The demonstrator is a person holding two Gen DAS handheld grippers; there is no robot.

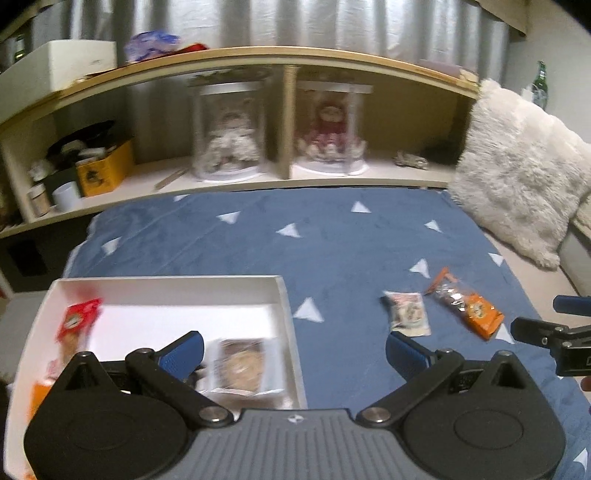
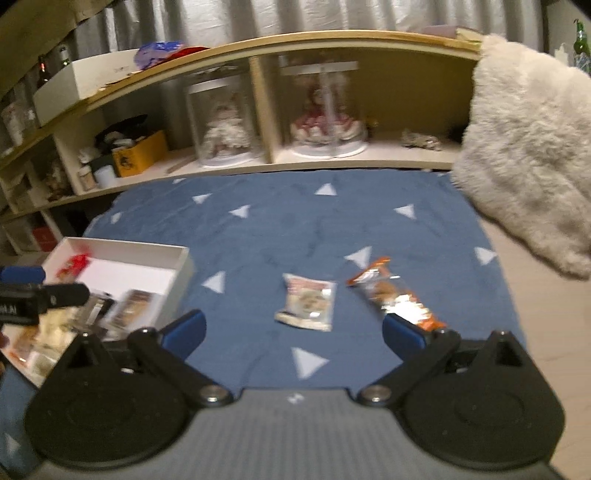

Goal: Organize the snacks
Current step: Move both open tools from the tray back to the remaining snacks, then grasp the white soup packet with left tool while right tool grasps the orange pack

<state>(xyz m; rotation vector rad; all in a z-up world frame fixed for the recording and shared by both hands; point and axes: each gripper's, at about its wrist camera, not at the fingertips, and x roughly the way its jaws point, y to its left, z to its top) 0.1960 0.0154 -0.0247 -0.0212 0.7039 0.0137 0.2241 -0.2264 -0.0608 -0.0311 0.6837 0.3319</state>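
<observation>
Both the left gripper (image 1: 295,350) and right gripper (image 2: 293,332) gaped wide, empty. Two light, crinkly snack packets (image 2: 306,302) lay on the blanket, right of the white box (image 1: 288,295); they looked best pinched across the middle.

The left gripper (image 1: 293,350) is spread wide, its fingers (image 1: 184,350) holding nothing. The right gripper (image 2: 293,330) gapes likewise, empty.

Home bedroom: blue triangle-patterned bedspread (image 1: 258,251), fluffy white fur pillow (image 1: 517,166), wooden headboard shelf (image 1: 258,59) with glass-cased dolls (image 1: 229,136), grey curtains (image 1: 295,22).
</observation>
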